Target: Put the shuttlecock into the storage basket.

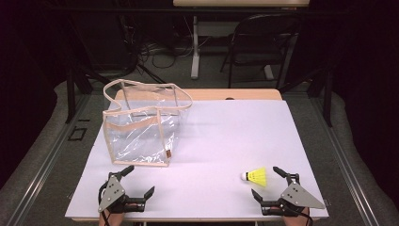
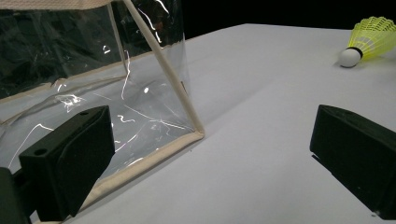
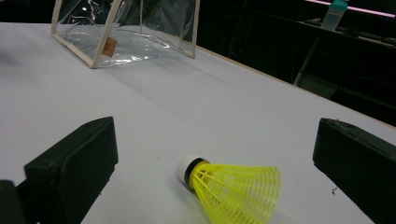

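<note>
A clear plastic bag (image 1: 141, 127) with beige trim stands upright and open-topped at the table's left. My left gripper (image 1: 140, 180) rests open just in front of it; in the left gripper view the bag's corner (image 2: 196, 133) lies between and beyond the jaws. A yellow shuttlecock (image 1: 255, 176) with a white cork lies on its side at the front right. My right gripper (image 1: 266, 182) is open beside it, and in the right gripper view the shuttlecock (image 3: 233, 189) lies between the jaws, untouched. The shuttlecock (image 2: 369, 42) also shows far right in the left gripper view.
The white table top (image 1: 226, 136) is bare between bag and shuttlecock. Behind the table stand a black folding chair (image 1: 263, 42) and a desk leg (image 1: 195, 47) with cables on the floor. A bottle (image 3: 334, 14) stands on a far shelf.
</note>
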Action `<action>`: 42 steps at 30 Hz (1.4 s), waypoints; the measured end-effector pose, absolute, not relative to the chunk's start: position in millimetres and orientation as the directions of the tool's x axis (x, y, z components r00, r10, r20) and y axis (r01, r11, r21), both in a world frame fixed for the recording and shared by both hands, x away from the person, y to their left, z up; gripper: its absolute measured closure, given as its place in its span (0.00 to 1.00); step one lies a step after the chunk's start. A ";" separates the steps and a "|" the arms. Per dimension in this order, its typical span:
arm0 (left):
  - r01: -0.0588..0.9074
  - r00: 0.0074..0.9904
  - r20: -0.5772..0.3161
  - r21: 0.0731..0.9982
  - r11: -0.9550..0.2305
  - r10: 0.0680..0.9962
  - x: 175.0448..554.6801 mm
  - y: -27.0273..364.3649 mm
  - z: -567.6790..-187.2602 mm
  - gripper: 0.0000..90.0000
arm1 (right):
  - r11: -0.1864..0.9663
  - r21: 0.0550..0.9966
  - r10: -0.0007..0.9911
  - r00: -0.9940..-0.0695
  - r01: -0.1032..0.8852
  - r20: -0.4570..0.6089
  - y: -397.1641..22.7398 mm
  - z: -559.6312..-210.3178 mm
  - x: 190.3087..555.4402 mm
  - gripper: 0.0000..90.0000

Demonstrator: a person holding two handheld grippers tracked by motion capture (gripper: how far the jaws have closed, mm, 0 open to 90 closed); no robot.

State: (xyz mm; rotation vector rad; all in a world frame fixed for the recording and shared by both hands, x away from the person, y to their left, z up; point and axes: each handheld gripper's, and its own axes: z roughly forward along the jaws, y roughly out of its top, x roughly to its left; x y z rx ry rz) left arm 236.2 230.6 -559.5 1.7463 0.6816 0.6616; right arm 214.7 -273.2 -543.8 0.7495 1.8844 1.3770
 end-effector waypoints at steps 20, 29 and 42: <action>0.117 0.697 0.100 0.961 -0.251 0.710 245.0 223.5 -558.1 0.00 | 0.268 0.961 0.774 -0.610 0.070 -0.172 -275.9 -544.7 216.6 0.00; 0.119 0.718 0.098 0.958 -0.260 0.689 248.5 219.4 -555.8 0.00 | 0.273 0.959 0.773 -0.611 0.076 -0.172 -275.0 -544.6 216.8 0.00; 0.105 0.740 0.103 0.958 -0.266 0.665 257.6 209.4 -550.9 0.00 | 0.276 0.957 0.770 -0.616 0.089 -0.165 -273.4 -546.4 218.1 0.00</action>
